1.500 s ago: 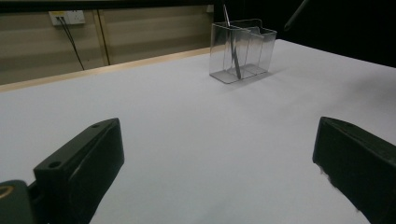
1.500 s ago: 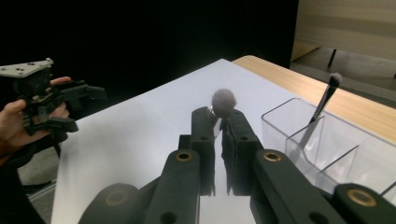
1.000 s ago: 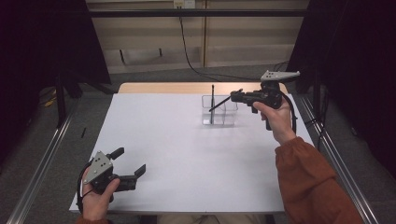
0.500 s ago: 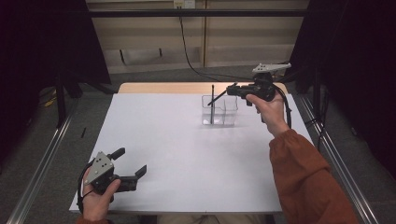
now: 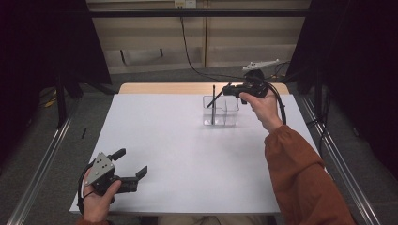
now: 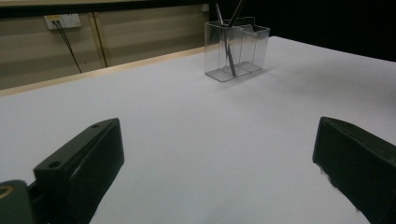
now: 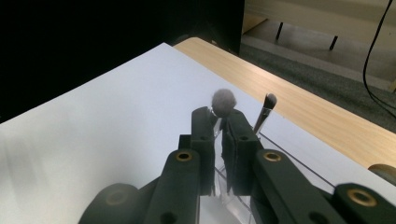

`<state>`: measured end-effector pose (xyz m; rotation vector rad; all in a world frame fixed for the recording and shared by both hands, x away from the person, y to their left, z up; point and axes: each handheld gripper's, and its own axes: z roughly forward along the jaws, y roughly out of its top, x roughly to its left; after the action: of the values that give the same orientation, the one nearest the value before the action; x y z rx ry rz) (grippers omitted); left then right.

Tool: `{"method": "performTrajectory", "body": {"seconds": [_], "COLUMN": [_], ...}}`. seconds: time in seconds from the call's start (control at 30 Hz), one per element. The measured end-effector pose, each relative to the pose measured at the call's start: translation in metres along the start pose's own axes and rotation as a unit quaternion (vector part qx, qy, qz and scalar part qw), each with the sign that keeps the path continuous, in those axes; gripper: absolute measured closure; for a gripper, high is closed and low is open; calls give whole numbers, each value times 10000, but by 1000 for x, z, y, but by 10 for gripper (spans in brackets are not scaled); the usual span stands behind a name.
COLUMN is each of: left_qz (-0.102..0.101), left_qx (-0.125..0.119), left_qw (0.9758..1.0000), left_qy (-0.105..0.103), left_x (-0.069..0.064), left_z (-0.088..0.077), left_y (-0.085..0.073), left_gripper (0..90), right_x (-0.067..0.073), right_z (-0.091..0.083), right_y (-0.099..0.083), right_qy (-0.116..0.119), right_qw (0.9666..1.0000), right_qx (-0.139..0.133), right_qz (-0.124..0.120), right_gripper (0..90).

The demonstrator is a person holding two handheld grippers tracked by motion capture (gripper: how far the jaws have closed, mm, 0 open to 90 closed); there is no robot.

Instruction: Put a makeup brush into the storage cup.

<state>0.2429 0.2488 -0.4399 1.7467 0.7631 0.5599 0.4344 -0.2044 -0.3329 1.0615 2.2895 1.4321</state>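
A clear plastic organizer box (image 5: 231, 114) (image 6: 243, 51) stands at the far middle of the white table (image 5: 187, 154). One dark makeup brush (image 5: 213, 105) (image 7: 266, 109) stands upright in it. My right gripper (image 5: 226, 90) (image 7: 219, 116) hovers just over the box's right side, shut on a second brush (image 5: 216, 99). That brush slants down to the left into the box, and its fluffy grey head (image 7: 223, 100) pokes out past the jaws. My left gripper (image 5: 136, 173) rests at the table's near left corner, its jaws wide apart with nothing between them.
A bare wooden strip (image 5: 159, 88) runs along the table's far edge. Metal rails (image 5: 42, 164) flank the table on both sides. A black cable (image 5: 187, 51) hangs down the back wall. The sleeve of the right arm (image 5: 300, 178) crosses the near right.
My right hand has shifted a little toward the table's far edge with the brush still in its jaws. The left gripper has stayed where it was.
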Motion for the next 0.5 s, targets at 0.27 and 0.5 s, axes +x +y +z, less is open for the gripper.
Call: {"method": "performTrajectory", "body": {"seconds": [0.27,0.5], "left_qz": [4,66], "left_qx": [13,10], "left_qw": [10000,10000], "left_qy": [-8,-5], "left_x": [0,0], "left_z": [1,1], "left_y": [0,0], "left_gripper": [20,19], "right_x": [-6,-10], "right_z": [8,15], "right_y": [-5,-9], "right_qy": [-55,-24], "right_qw": [9998,9996], "right_qx": [206,263], "right_qz": [40,128], "right_gripper": [837,837]}}
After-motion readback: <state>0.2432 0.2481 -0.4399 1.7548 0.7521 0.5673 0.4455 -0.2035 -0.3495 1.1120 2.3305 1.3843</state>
